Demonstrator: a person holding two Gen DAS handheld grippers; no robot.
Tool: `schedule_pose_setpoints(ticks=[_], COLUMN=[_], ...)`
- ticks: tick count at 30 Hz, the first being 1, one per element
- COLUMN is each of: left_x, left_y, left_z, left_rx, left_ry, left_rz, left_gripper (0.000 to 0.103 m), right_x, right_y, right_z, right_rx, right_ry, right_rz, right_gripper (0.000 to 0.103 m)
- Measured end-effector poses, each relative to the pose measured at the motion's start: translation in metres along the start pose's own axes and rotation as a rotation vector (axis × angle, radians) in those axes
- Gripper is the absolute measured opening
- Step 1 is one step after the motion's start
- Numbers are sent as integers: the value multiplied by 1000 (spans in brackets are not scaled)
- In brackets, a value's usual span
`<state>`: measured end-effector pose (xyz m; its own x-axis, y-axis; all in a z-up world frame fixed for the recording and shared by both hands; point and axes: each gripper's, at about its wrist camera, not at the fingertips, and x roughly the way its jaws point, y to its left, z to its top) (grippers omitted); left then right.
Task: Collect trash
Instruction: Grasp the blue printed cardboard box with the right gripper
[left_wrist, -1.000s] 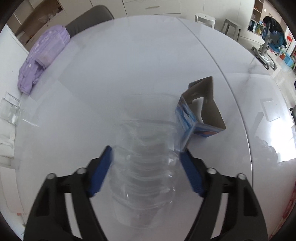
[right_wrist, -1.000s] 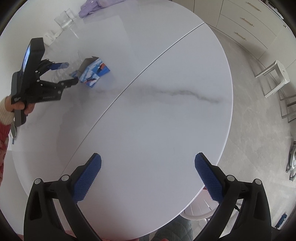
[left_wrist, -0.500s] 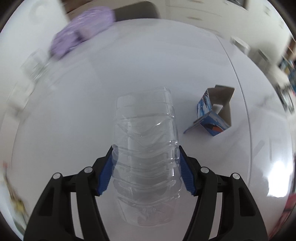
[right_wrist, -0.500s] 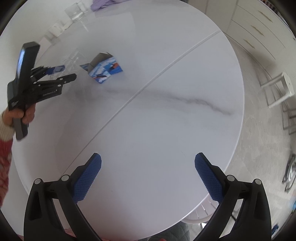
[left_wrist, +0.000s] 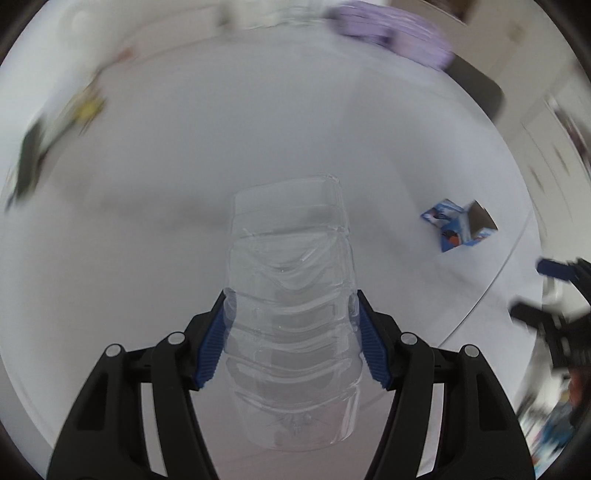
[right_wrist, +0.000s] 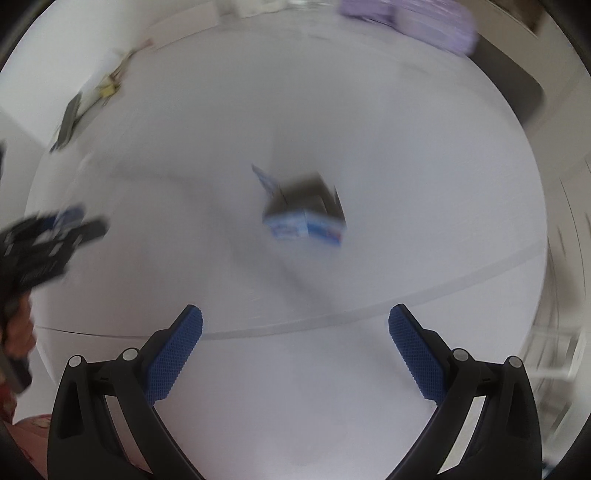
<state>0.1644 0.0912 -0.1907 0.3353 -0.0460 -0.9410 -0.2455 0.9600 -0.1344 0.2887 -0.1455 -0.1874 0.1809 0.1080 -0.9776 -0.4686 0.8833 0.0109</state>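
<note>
**A:** Clear plastic fills the middle of the left wrist view. What is it?

**B:** A crumpled, ribbed, see-through bottle (left_wrist: 291, 295). The left gripper (left_wrist: 291, 332) has its two blue pads (left_wrist: 212, 350) pressed against the bottle's sides, so it is clamped on the bottle and holds it above the white table (left_wrist: 166, 166).

**A:** What else lies around the bottle in that view?

**B:** Well to the right of the bottle, on the table, lies a small torn blue and white carton (left_wrist: 460, 225), its brown inside showing. Further right of the bottle, at the picture's edge, the right gripper (left_wrist: 546, 291) shows as a dark blur with one blue pad. Far beyond the bottle, at the table's far edge, sits a lilac bundle of cloth (left_wrist: 399, 33). To the bottle's far left are blurred yellow and dark things I cannot make out.

**A:** And the right wrist view?

**B:** It is blurred. The right gripper (right_wrist: 295, 347) points down at the table (right_wrist: 424, 166) with its blue fingers (right_wrist: 173, 354) wide apart and nothing between them. The carton (right_wrist: 304, 210) lies on the table beyond the fingertips, apart from them, open side up. Left of the carton, at the picture's edge, the left gripper (right_wrist: 79, 225) appears as a dark shape held by a hand (right_wrist: 16, 325) in a red patterned sleeve; the bottle cannot be made out there. Far beyond the carton is the lilac cloth (right_wrist: 413, 18).
</note>
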Motion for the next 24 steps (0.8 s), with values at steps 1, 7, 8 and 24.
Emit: schedule_pose_setpoints(ticks=[1, 7, 8, 24], left_x=[-3, 1, 4, 11], left_y=[4, 3, 3, 4], left_z=[-6, -19, -19, -13], left_rx=[-23, 12, 6, 13], left_ry=[0, 5, 11, 32], left_rz=[2, 12, 3, -55], left_gripper=[62, 62, 62, 62], right_x=[4, 30, 35, 70], right_y=[-1, -6, -6, -14], right_z=[11, 55, 57, 49], right_rx=[-25, -45, -39, 42], right_ry=[2, 3, 10, 52], right_rz=[-5, 29, 30, 1], right_gripper=[100, 100, 100, 33])
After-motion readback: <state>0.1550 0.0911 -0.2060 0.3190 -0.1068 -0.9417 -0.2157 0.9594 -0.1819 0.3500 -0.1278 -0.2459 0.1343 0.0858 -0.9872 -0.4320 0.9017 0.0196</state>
